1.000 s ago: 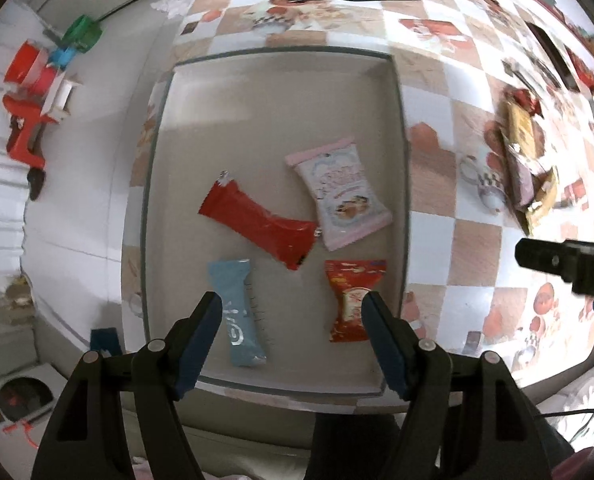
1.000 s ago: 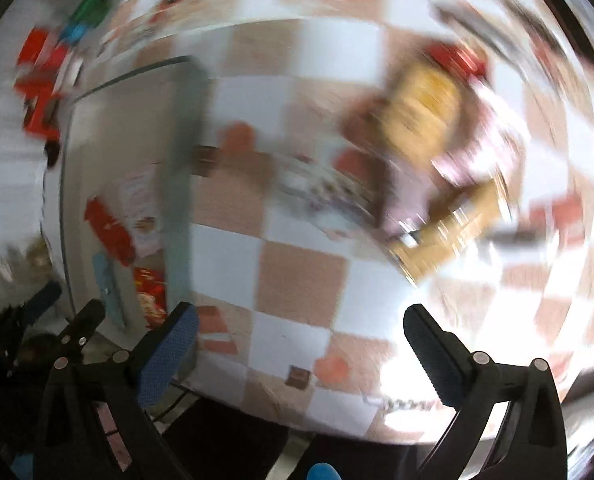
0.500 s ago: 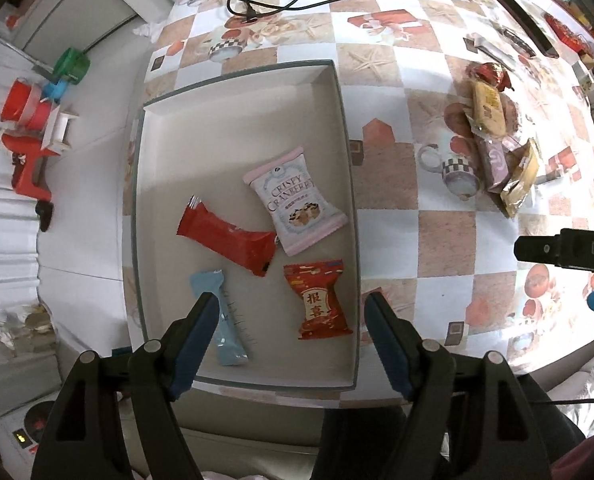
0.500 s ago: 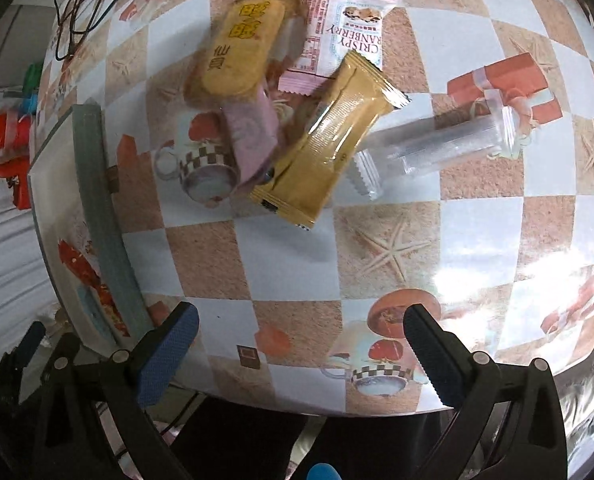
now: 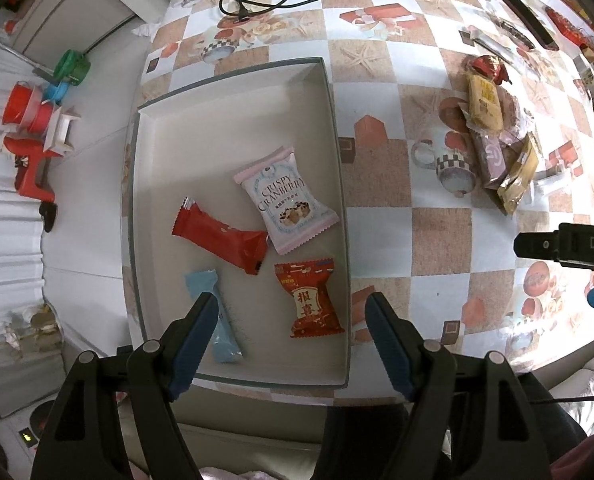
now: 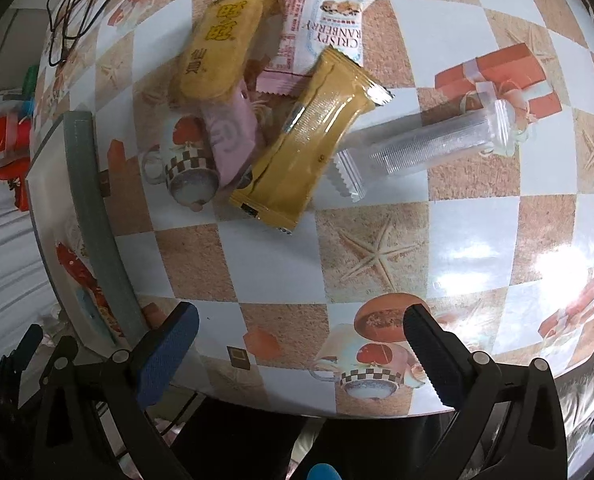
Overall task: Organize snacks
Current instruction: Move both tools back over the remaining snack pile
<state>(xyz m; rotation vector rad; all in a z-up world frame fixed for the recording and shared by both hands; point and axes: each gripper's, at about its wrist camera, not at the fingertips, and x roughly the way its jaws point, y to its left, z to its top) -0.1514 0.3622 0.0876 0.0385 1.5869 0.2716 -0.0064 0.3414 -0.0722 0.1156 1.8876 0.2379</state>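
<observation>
A: Where are we? The tray (image 5: 339,152) holds four snacks now, and the left gripper (image 5: 291,334) has backed up off it, jaws spread and empty.

B: Yeah, and the right gripper (image 6: 297,342) swung over from the tray to the loose snack pile (image 6: 257,92). It's wide open, nothing held. The mustard bar (image 6: 309,140) is nearest, so probably the next pick.

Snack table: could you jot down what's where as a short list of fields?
Tray: white box tray on the checkered tablecloth
In tray: red bar, Crispy Cranberry pack, red candy pack, light blue bar
Loose pile: yellow cracker pack, gold bar, pink bar, clear wrapper
Left claw: open, empty, above tray
Right claw: open, empty, short of pile
</observation>
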